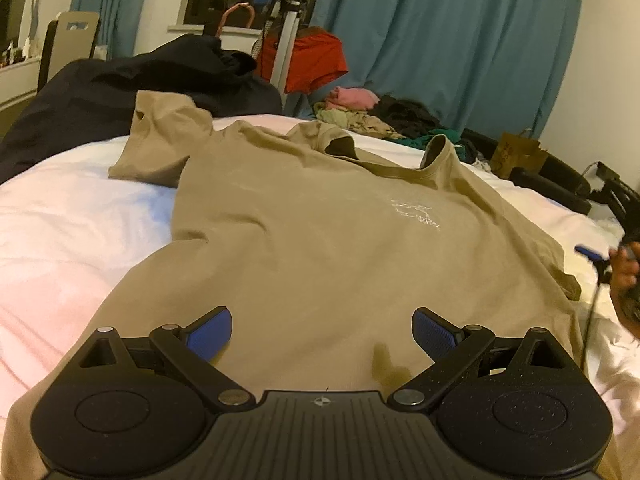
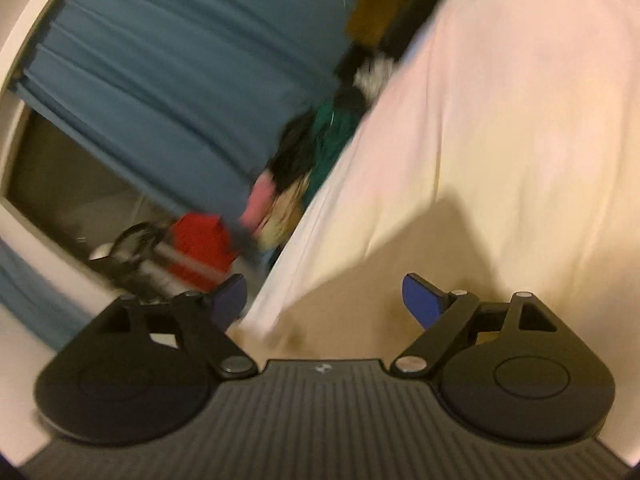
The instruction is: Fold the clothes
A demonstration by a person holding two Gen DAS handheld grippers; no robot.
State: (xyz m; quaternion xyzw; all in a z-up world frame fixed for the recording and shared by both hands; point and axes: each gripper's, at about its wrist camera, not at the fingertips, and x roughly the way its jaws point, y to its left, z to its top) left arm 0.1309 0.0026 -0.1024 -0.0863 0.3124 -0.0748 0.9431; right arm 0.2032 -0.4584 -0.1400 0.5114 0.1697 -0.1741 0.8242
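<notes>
A tan shirt (image 1: pixel 320 220) lies spread on the bed (image 1: pixel 60 220), front up. The left gripper (image 1: pixel 322 328) hovers over its hem, fingers wide apart and empty. The right gripper (image 2: pixel 324 300), blurred, also gapes empty at the shirt's edge. A dark garment (image 1: pixel 132 92) and clothes pile (image 1: pixel 360 114) crowd the far side.

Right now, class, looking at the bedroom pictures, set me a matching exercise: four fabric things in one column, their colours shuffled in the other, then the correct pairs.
Things:
1. T-shirt spread on the bed
2. Curtain
3. Bed sheet
4. Garment hanging by the window

Colours:
A. red
B. white
C. tan
D. blue

Pairs: 1-C, 2-D, 3-B, 4-A
</notes>
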